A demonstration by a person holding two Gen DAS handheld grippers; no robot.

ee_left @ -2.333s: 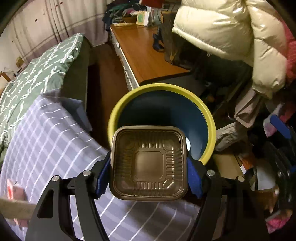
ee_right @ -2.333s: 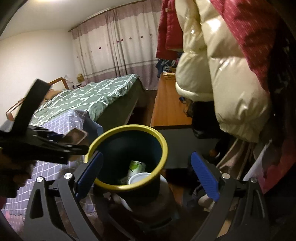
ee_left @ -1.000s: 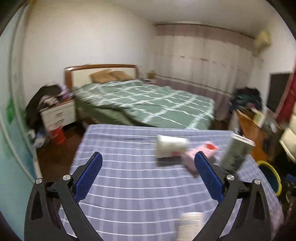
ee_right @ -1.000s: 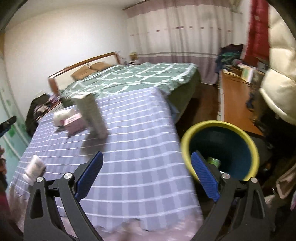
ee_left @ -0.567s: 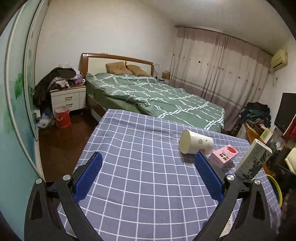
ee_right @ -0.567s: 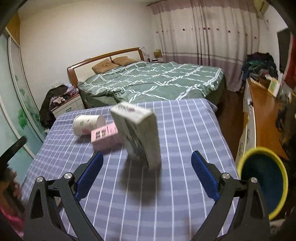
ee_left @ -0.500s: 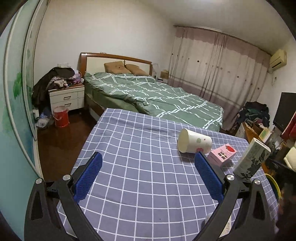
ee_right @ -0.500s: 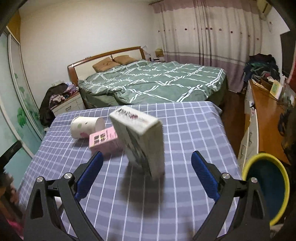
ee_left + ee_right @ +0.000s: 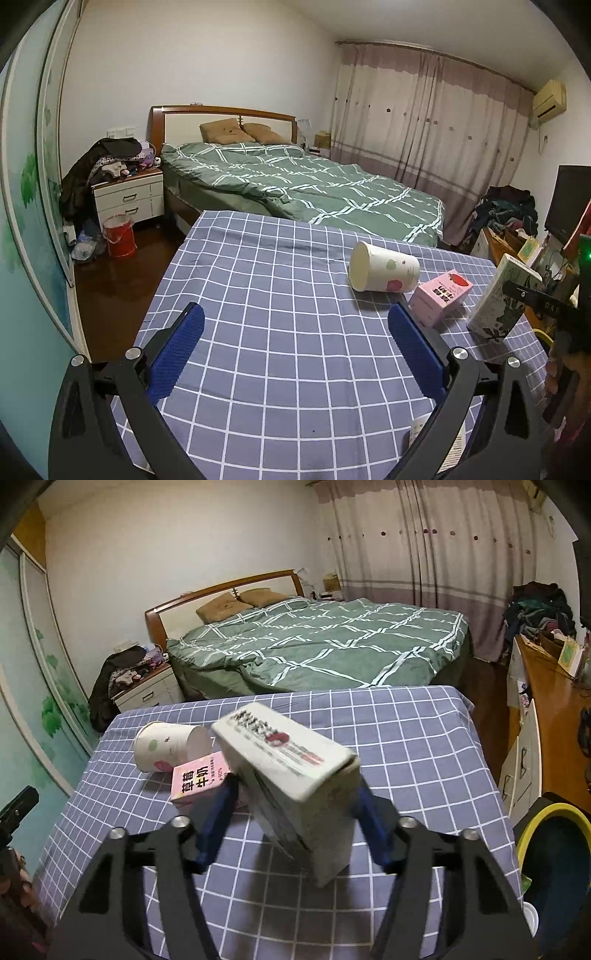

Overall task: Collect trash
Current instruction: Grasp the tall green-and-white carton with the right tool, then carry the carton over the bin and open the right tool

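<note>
Right wrist view shows the right gripper (image 9: 295, 812) with a tall grey-white carton (image 9: 291, 775) sitting between its two blue pads; the jaws are closing on the carton, and the pads look to be right at its sides, though the blur makes it hard to tell if they press yet; the carton stands tilted on the blue checked cloth (image 9: 406, 738) that covers the table; just behind it, to the left, lies a pink milk box (image 9: 197, 781), and a white paper cup (image 9: 166, 746) lies on its side touching the pink box; a yellow-rimmed bin (image 9: 546, 808) stands off the right edge of the table, low down; left wrist view shows the left gripper (image 9: 295, 350) with its blue pads spread wide and only cloth between them; the cup, the pink box and the carton are far to its right, well apart from it; a white scrap (image 9: 439, 443) peeks out behind the right finger.
</note>
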